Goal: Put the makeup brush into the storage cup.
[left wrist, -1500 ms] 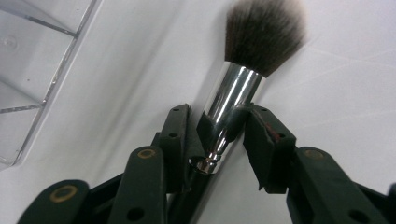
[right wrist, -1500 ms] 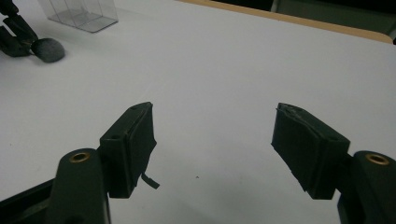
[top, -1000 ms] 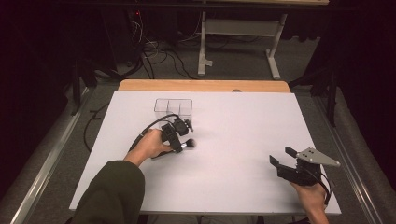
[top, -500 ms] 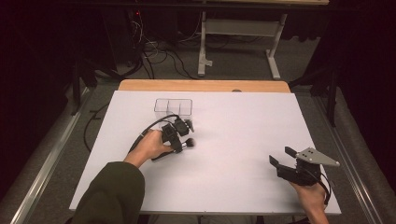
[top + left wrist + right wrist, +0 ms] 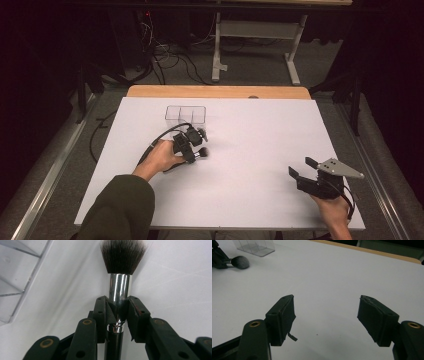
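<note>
Left tongs (image 5: pixel 117 312) are clamped on a makeup brush (image 5: pixel 119 285) by its silver ferrule, bristles poking out past the tips, clear organizer (image 5: pixel 185 114) just beyond. Right tongs (image 5: pixel 332 317) sit wide apart over the white bench (image 5: pixel 260 150), nothing between them.

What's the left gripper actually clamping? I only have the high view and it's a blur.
Observer: A makeup brush. In the left gripper view the left gripper is shut on its silver ferrule, dark bristles pointing away from the jaws.
Operator: Anything near it?
Observer: A clear plastic organizer sits at the left edge of that view, apart from the brush.
Operator: Right gripper?
Observer: The right gripper is open in its own view, jaws wide apart, nothing but bare white table between them.
</note>
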`<state>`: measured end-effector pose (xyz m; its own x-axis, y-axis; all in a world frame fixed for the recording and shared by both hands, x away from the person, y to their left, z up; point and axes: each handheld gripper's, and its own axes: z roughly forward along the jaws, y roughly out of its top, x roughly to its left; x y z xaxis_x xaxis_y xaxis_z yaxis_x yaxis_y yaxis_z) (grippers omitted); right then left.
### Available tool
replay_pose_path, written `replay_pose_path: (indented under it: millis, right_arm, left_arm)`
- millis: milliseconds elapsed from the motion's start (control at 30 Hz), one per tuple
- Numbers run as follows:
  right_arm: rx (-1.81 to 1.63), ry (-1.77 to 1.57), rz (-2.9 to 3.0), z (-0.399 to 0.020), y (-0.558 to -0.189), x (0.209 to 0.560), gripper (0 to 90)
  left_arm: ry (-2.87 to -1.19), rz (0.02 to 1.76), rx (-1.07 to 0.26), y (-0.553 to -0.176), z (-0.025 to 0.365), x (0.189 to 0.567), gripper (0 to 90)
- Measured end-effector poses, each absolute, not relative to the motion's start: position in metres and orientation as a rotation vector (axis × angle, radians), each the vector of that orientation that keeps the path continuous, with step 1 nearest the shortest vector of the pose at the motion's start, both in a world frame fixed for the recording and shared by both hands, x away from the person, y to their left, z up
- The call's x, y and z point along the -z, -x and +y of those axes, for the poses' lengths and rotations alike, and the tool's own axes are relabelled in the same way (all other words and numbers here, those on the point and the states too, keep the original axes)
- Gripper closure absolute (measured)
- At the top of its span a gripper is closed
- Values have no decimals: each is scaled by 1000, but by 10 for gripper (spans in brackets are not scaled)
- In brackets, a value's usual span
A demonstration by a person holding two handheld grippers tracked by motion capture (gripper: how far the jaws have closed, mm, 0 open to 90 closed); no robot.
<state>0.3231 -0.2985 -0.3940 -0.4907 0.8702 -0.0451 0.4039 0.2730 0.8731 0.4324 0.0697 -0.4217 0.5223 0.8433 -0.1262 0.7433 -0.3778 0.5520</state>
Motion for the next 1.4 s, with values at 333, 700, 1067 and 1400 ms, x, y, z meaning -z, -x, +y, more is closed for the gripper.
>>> replay_pose_path:
  millis: [333, 700, 1067, 1400]
  right_arm:
    - [-1151, -1143, 2018, -298, -323, 394, 316]
    - [-1150, -1143, 2018, -298, -323, 394, 316]
    - [-1153, -1142, 2014, -298, -323, 394, 315]
    - [-1157, -1139, 2014, -298, -323, 394, 315]
  left_arm:
    - [-2164, 1274, -237, -428, 75, 415, 705]
    - [-2080, 1238, -243, -421, 79, 395, 704]
    - [-1971, 1218, -238, -417, 85, 376, 704]
    - [-1885, 1208, -229, -416, 92, 362, 704]
